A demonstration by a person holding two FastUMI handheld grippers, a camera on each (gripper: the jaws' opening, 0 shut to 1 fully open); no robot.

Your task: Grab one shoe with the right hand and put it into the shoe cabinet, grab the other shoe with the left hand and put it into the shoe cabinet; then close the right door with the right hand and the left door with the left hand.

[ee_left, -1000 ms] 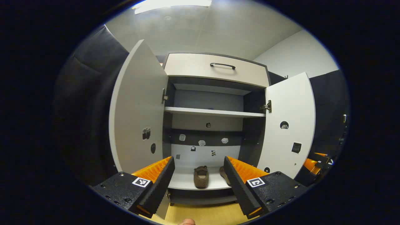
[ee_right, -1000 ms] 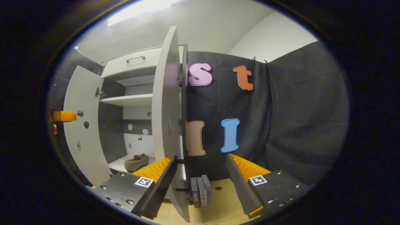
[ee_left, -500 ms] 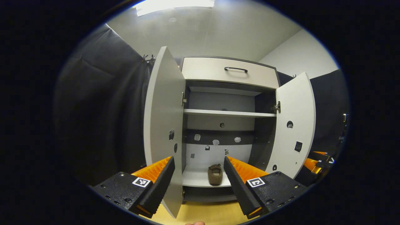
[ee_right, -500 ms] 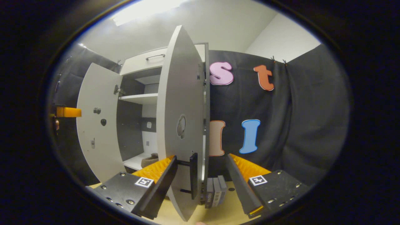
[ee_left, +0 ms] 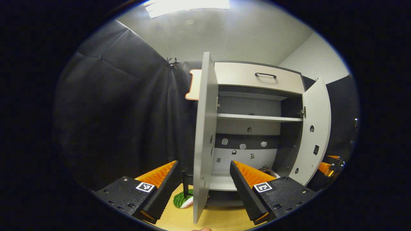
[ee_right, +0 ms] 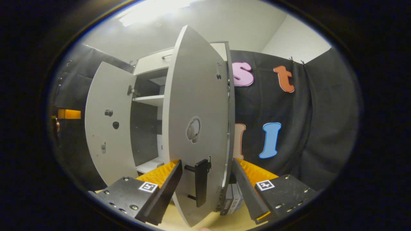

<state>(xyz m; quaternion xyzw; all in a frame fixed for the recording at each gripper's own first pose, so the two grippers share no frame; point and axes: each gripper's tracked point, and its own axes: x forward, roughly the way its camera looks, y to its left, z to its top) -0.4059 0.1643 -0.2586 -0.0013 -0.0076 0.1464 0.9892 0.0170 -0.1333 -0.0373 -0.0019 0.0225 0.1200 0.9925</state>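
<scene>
In the left gripper view the shoe cabinet (ee_left: 257, 75) stands with both doors swung out. Its left door (ee_left: 202, 134) is seen edge-on, in line with the gap of my open left gripper (ee_left: 204, 189). A bit of a brown shoe (ee_left: 266, 168) peeks over the gripper's right finger on the bottom shelf (ee_left: 220, 184). In the right gripper view the right door's outer face (ee_right: 196, 106) is close ahead. Its black handle (ee_right: 201, 183) stands between the fingers of my open right gripper (ee_right: 207, 189), untouched. The left door's inner face (ee_right: 109, 128) is beyond.
A green and white object (ee_left: 182, 200) lies on the yellow floor left of the left door. Grey boxes (ee_right: 233, 199) stand on the floor behind the right door. The other gripper (ee_right: 67, 114) shows at the far left. Black cloth hangs on both sides.
My left gripper has swung left, so the left door now looks edge-on and the shoes are mostly covered. My right gripper has come round to the right door's outer face and handle.
</scene>
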